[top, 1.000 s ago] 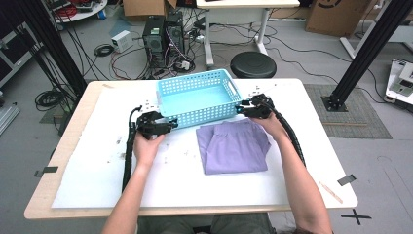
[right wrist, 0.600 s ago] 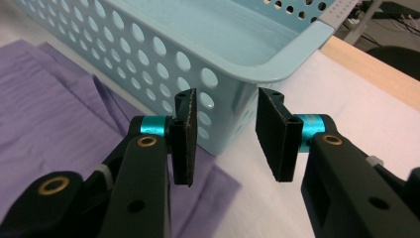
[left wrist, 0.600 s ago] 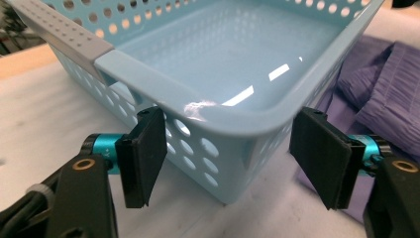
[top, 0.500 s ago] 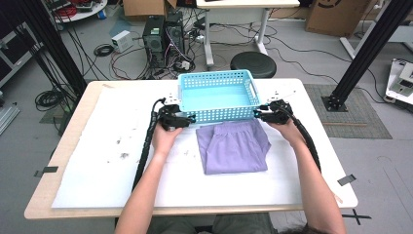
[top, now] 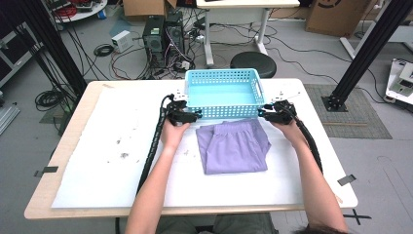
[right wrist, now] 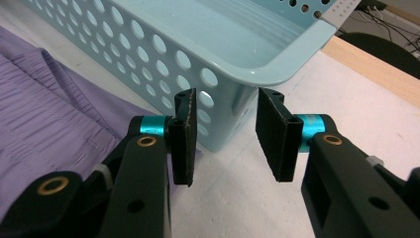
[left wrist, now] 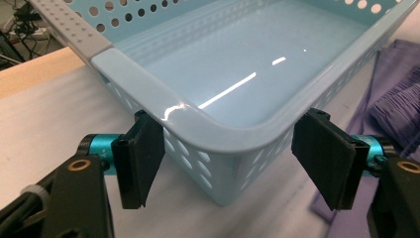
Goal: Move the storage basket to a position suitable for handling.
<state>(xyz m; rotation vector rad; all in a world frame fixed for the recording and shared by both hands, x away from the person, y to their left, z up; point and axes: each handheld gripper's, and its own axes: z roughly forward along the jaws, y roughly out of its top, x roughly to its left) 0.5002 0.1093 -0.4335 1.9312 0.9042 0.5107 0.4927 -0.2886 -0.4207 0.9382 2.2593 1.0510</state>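
A light blue perforated basket (top: 221,72) stands at the back middle of the table, and nothing lies in it. A folded purple cloth (top: 234,146) lies flat just in front of it. My left gripper (top: 192,116) is at the basket's near left corner. In the left gripper view, the left gripper (left wrist: 233,163) stands wide open with the corner of the basket (left wrist: 163,84) between its jaws and the cloth (left wrist: 396,99) at the right. My right gripper (top: 263,114) is at the near right corner. The right gripper (right wrist: 225,144) is open there, with the corner of the basket (right wrist: 148,44) just ahead and the cloth (right wrist: 44,114) to its left.
A white sheet (top: 97,161) covers the wooden table, with free room on its left half. On the floor behind the table stand a black stool (top: 253,63) and computer towers (top: 163,36) among cables. A black frame post (top: 370,48) rises at the right.
The basket has slid to the right and turned square to the table edge. Both grippers moved right with it and stay at its near corners. The cloth has not moved.
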